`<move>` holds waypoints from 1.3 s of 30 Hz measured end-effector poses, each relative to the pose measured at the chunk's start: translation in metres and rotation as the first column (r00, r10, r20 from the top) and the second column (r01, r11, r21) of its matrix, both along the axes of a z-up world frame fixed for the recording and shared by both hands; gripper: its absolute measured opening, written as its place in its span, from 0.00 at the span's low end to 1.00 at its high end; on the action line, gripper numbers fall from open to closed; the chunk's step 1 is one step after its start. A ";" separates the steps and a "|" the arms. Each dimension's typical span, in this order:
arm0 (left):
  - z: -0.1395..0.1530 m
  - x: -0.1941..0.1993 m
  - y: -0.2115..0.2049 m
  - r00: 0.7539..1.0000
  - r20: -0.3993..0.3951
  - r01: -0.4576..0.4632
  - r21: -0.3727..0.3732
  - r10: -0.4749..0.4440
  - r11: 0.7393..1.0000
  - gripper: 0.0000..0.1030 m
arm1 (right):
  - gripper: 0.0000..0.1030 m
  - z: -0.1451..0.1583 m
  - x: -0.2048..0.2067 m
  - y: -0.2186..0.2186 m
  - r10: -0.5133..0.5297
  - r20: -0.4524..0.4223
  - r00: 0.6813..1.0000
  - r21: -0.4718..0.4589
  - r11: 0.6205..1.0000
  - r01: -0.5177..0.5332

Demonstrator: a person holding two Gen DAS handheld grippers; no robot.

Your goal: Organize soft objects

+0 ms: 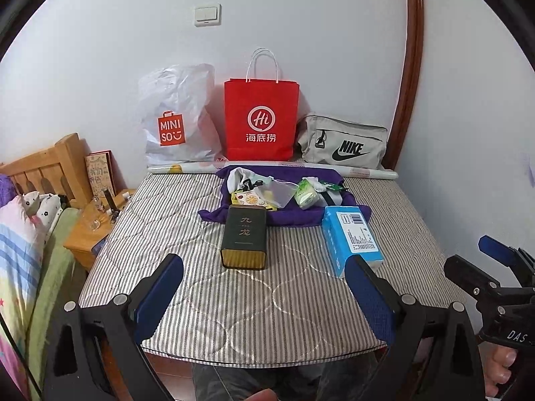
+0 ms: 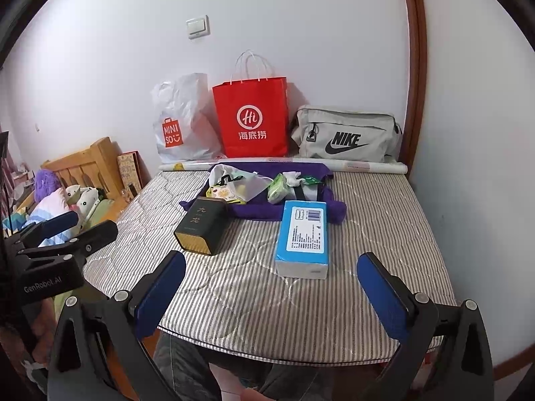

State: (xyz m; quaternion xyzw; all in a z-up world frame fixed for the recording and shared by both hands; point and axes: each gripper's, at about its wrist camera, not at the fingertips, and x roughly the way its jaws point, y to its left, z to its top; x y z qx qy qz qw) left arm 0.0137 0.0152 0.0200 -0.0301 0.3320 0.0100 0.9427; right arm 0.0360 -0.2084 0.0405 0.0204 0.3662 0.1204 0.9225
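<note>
A blue tissue pack and a dark green tin lie on the striped mattress. Behind them a purple cloth carries a green tissue packet, a mesh pouch and snack packets. My left gripper is open and empty over the near edge, in front of the tin. My right gripper is open and empty, just short of the blue pack.
Against the wall stand a white Miniso bag, a red paper bag and a grey Nike bag. A rolled poster lies before them. A wooden nightstand and bed are on the left.
</note>
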 end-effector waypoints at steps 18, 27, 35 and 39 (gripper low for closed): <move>0.002 -0.003 0.001 1.000 0.008 0.002 -0.002 -0.002 1.000 0.95 | 0.98 0.000 -0.002 -0.002 0.004 0.002 1.000 0.003 1.000 -0.004; 0.002 -0.003 0.000 1.000 0.008 0.002 -0.002 -0.002 1.000 0.95 | 0.98 0.002 -0.003 -0.003 0.005 0.001 1.000 0.002 1.000 -0.005; 0.003 -0.004 0.001 1.000 0.004 0.000 0.001 0.000 1.000 0.95 | 0.98 0.002 -0.003 -0.005 0.008 -0.004 1.000 0.009 1.000 -0.008; 0.003 -0.004 0.001 1.000 0.005 -0.002 0.001 0.002 1.000 0.95 | 0.98 0.002 -0.003 -0.006 0.009 -0.006 1.000 0.006 1.000 -0.009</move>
